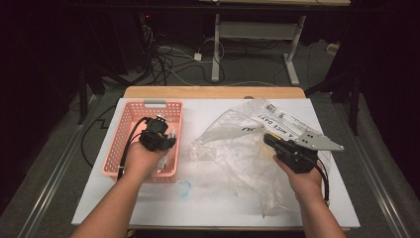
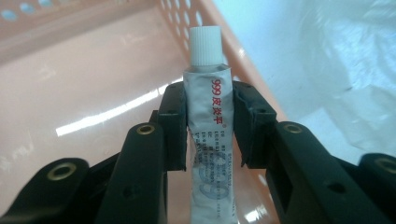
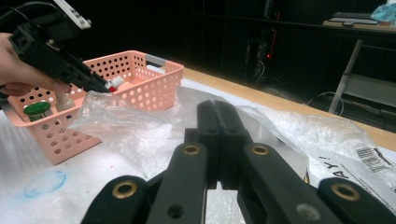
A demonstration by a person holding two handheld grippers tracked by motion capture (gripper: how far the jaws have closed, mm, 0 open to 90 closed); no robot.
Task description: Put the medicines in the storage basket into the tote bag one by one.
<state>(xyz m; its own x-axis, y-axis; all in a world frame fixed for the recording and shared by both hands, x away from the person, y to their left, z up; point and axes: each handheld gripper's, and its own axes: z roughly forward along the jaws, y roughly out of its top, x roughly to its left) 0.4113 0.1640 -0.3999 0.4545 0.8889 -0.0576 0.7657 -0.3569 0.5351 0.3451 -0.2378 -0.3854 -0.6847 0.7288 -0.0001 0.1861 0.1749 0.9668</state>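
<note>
The tabletop (image 1: 218, 198) is white, with a wooden edge showing along its far side. A pink perforated basket (image 1: 127, 126) sits on its left part. A crumpled clear plastic bag (image 1: 233, 141) (printed with black lettering and a barcode) sprawls over the right half. A faint blue smudge (image 1: 184, 189) marks the surface near the basket's front corner.

This looks like a dark lab or test room, not a home. A wooden table with a white top sheet (image 1: 208, 198) stands on a grey floor, and a messy bunch of black and white cables (image 1: 173, 62) lies behind it. A grey metal desk frame (image 1: 257, 34) stands near the black walls.
</note>
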